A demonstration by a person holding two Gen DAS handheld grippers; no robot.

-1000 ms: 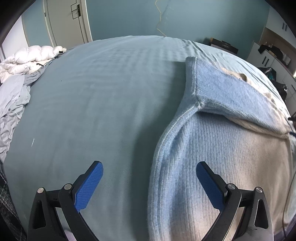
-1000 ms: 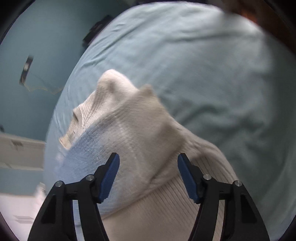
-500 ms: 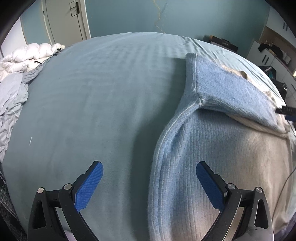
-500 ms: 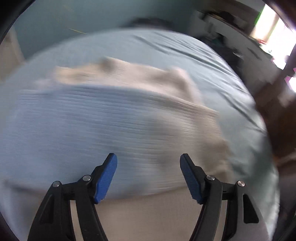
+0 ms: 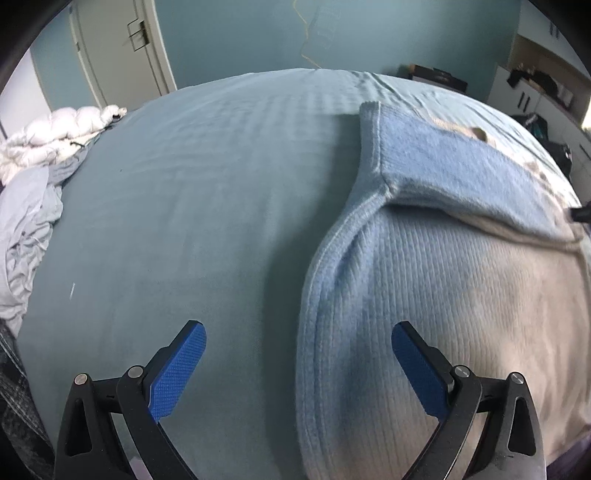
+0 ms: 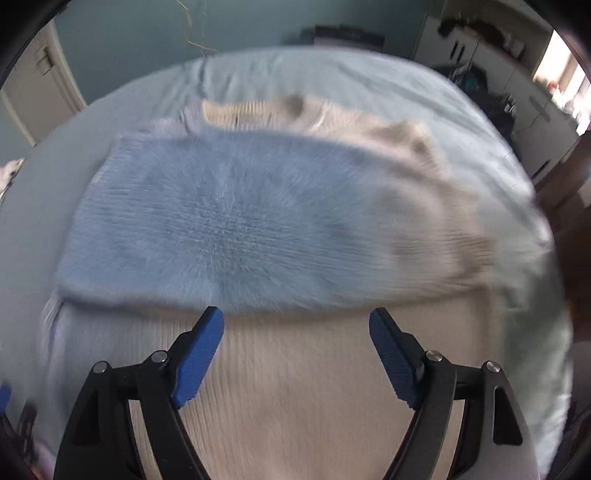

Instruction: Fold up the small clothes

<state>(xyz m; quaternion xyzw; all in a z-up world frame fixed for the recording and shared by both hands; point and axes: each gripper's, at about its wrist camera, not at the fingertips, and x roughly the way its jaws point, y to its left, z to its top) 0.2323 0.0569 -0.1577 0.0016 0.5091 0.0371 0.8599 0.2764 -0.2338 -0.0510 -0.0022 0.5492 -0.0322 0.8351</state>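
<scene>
left wrist view: the sweater [image 5: 461, 295], blue fading to cream, lies flat on the bed [image 5: 203, 203], a sleeve folded across it; no label or writing is readable. the left gripper [image 5: 299, 362] is wide open, empty. the right gripper [image 6: 295, 350] has just been opening, nothing between; its view is blurred.

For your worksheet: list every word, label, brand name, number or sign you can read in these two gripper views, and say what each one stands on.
None: no readable text in either view.
The sweater shows no tag or print.
The bed sheet is plain.
The door bears a dark fitting, no lettering.
The dark box by the wall and the shelf clutter are too small and blurred to read.
</scene>
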